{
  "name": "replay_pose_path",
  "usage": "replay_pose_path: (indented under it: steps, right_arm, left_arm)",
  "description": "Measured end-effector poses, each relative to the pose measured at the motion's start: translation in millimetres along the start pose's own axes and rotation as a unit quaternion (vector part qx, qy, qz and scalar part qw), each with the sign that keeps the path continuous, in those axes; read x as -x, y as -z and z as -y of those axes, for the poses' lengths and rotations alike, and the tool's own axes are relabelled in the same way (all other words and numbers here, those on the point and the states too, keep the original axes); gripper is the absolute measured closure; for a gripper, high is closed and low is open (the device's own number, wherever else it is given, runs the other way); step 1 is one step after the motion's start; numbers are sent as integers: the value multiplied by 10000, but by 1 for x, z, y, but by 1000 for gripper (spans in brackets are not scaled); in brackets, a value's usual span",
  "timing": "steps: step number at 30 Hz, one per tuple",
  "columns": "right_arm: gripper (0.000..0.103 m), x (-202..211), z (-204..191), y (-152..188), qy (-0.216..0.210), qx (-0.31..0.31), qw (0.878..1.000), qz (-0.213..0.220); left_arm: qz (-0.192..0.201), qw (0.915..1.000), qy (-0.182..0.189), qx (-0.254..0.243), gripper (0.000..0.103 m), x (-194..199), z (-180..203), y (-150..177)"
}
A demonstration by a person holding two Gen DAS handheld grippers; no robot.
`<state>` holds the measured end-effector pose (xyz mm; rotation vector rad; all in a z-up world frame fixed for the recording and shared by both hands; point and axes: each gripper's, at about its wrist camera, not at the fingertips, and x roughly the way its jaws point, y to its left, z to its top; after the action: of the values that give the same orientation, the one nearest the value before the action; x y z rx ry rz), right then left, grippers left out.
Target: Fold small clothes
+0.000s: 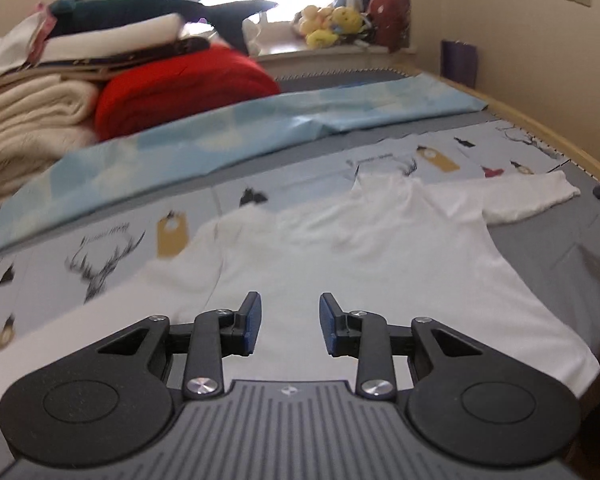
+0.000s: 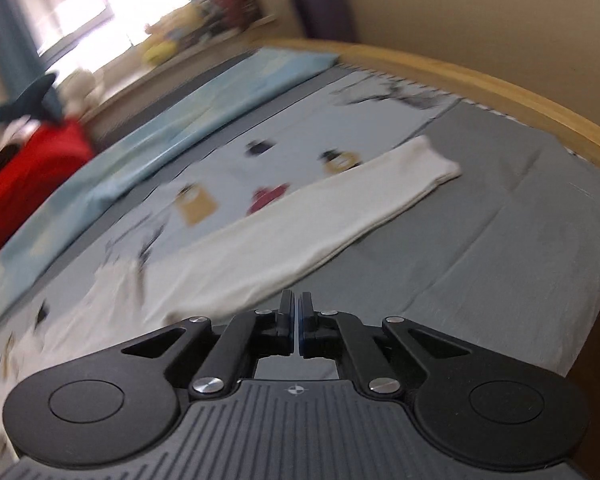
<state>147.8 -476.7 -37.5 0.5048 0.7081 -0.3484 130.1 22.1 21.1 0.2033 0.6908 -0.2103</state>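
Observation:
A small white T-shirt (image 1: 360,248) lies flat on the bed, its collar toward the far side and one sleeve (image 1: 532,196) stretched out to the right. My left gripper (image 1: 290,320) is open and empty, hovering just above the shirt's lower body. In the right wrist view the same shirt (image 2: 300,224) runs diagonally, with its sleeve end at the upper right. My right gripper (image 2: 296,320) is shut with nothing visible between its pads, near the shirt's edge. That view is motion-blurred.
The bed has a grey sheet (image 2: 500,232) and a pale printed cover (image 1: 100,248). A folded light blue cloth (image 1: 220,140) lies behind the shirt. Stacked blankets (image 1: 32,120) and a red quilt (image 1: 180,84) sit far left. A wooden bed rail (image 2: 480,80) bounds the right side.

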Motion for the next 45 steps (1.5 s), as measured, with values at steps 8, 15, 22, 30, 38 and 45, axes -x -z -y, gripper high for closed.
replay_pose_path:
  steps: [8,15,22,30,38,45]
  right_arm:
    - [98,-54,40,3,264,-767,9967,-71]
    - [98,-100,77,-5,261,-1547,9876,-55]
    - [72,-158,102,-23,-151,-2730,9619,97]
    - [72,-197,105,-35,-14,-3108,9498,351]
    - [99,-208,98,-43,686,-2775,9558,693]
    - [100,-179,18,-68,1296,-1267,9708,1571]
  left_arm:
    - [-64,9993,60,375,66,-104,17,-22]
    - [-479,9975,-105,502,66,-146,26,-28]
    - [-759,9948,-215,650,64,-166,5,-20]
    - [-818,9941,-281,657,64,-169,-3,-16]
    - [-802,9888,-640,1087,64,-164,-36,-16]
    - [-848,9783,-871,1681,64,-148,-85,-2]
